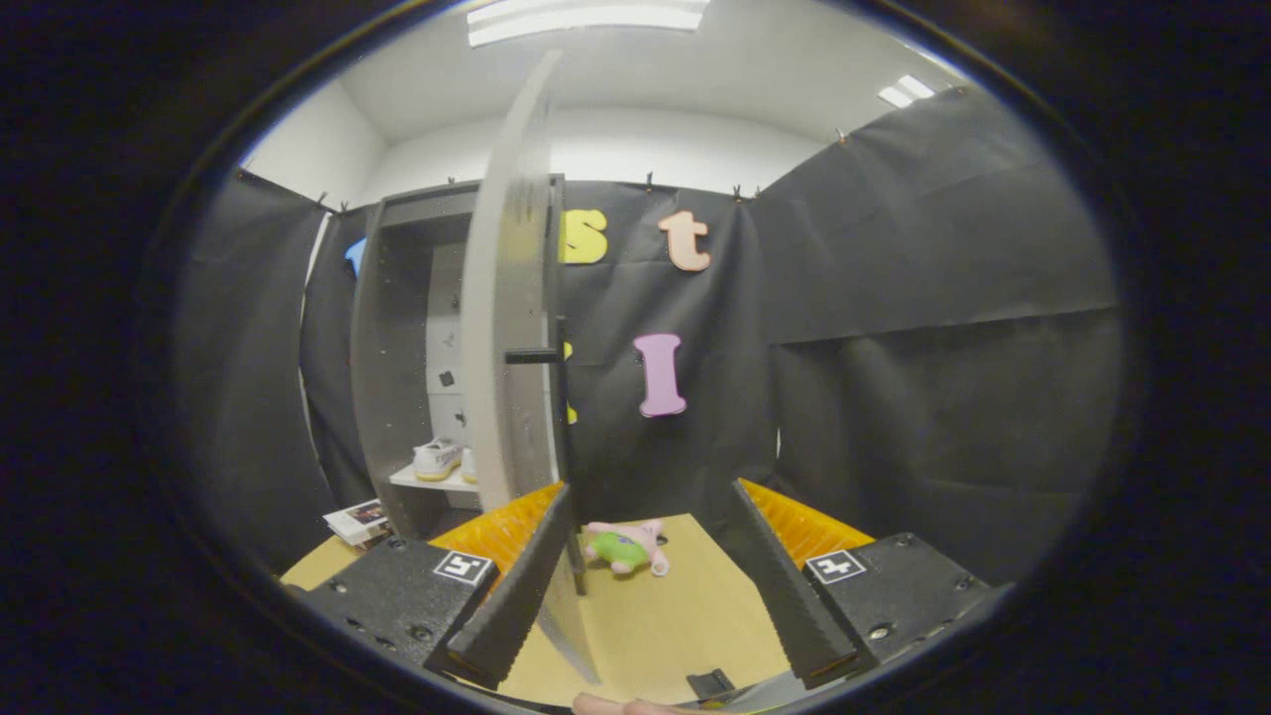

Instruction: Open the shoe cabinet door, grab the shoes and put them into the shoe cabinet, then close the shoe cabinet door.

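Observation:
The grey shoe cabinet (397,338) stands ahead to the left with its door (506,328) swung open, edge-on toward me. A dark handle (534,356) sticks out of the door's edge. A pair of white shoes (439,459) sits on the white shelf (429,481) inside. My gripper (650,586) is open; the door's lower edge runs down just inside the left finger (516,586), with nothing pressed between the fingers.
A pink and green plush toy (626,546) lies on the tan floor (675,616) just beyond the fingers. Magazines or papers (355,521) lie on the floor left of the cabinet. Black cloth walls close in behind and to the right.

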Demonstrator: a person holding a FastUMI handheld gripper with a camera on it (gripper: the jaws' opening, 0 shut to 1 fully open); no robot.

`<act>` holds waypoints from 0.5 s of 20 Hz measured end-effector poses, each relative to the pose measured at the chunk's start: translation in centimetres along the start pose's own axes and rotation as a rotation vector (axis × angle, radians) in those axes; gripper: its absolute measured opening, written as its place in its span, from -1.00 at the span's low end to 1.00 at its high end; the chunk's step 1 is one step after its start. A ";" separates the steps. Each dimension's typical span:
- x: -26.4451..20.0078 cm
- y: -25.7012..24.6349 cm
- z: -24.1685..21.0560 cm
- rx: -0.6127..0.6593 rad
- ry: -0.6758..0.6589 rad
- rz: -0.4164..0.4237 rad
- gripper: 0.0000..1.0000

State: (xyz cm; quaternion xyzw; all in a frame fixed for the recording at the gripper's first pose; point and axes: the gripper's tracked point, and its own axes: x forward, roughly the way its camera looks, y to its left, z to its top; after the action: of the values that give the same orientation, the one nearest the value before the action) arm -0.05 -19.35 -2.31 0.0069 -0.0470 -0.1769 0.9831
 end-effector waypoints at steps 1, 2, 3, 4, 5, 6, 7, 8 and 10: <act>1.2 -1.0 0.5 -0.010 -0.011 -0.020 0.99; 2.2 -1.7 1.1 -0.020 -0.019 -0.021 0.99; 3.0 -2.0 1.7 -0.028 -0.020 -0.011 0.99; 3.8 -2.3 2.2 -0.026 -0.019 0.000 0.99; 4.4 -2.7 2.7 -0.021 -0.022 0.004 0.99; 5.2 -3.1 3.5 -0.014 -0.028 0.007 0.99; 6.0 -3.3 4.2 -0.010 -0.033 0.018 0.99; 6.6 -3.5 4.9 -0.005 -0.034 0.033 0.99; 6.9 -2.3 5.6 0.006 -0.024 0.110 1.00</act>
State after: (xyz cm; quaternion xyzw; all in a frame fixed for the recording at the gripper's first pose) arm 5.05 -23.93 3.77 0.0050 -0.0597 -0.1226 0.9906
